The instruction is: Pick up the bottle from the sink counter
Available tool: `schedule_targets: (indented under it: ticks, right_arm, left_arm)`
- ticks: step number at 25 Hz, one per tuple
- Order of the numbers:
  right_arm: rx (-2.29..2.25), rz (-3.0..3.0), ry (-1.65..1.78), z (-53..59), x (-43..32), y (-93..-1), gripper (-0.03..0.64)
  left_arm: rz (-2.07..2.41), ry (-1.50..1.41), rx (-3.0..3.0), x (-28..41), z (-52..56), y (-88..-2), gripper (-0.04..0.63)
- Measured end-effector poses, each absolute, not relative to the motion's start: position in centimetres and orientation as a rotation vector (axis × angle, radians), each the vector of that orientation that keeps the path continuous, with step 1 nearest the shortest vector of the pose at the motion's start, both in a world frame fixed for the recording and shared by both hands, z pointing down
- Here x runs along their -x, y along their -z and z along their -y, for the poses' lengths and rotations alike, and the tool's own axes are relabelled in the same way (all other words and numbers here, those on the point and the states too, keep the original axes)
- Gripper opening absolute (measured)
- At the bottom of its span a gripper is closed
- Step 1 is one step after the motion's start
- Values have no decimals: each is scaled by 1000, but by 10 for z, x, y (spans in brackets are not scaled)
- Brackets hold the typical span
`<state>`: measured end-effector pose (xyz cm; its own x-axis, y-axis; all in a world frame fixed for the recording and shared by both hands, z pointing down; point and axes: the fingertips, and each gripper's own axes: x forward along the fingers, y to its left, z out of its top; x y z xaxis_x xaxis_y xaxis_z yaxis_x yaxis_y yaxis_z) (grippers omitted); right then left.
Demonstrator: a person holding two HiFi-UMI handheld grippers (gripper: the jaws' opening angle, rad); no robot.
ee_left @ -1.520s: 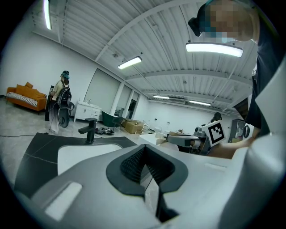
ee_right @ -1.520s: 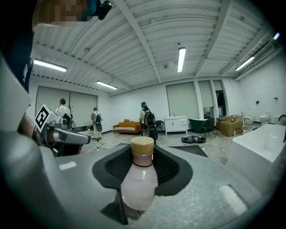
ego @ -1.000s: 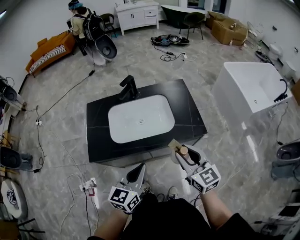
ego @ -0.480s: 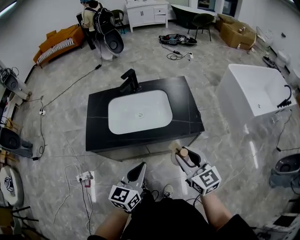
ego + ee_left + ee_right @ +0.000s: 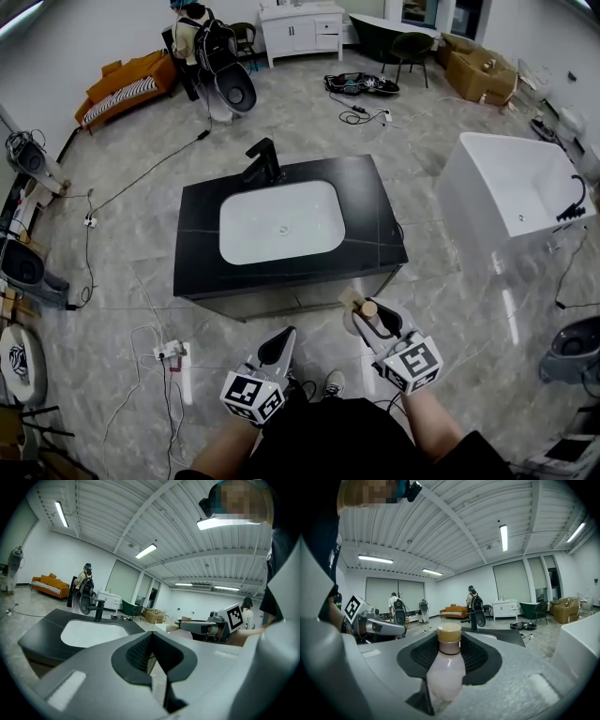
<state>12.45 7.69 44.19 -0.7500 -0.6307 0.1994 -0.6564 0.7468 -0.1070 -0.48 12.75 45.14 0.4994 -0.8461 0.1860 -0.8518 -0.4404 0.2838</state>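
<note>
An orange sofa (image 5: 127, 89) stands against the far left wall, and a person (image 5: 192, 23) stands just to its right. At the near edge, the left gripper (image 5: 280, 342) is held over the floor with its jaws pressed together and nothing between them. Beyond it is the black sink counter (image 5: 375, 216), with a white basin (image 5: 279, 221) and a black tap (image 5: 262, 161) at its far side. To the right, the right gripper (image 5: 362, 307) is clamped on the bottle (image 5: 367, 307), which has a pale body and a tan cap. The bottle is off the counter, over the floor near the counter's near right corner. A white bathtub (image 5: 516, 187) stands far right.
</note>
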Motion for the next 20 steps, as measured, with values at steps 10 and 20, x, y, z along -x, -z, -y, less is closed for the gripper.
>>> schedule_targets:
  ticks: [10,20]
  right_arm:
    - [-1024,2808,-237,-74,-119,-437,140]
    - [-1027,2805,-231,-71,-120,-439,140]
  left_arm:
    - [1442,-31,-2409,11,-128,-446,3]
    - [1440,-40,-2421,12,-124,-446,3]
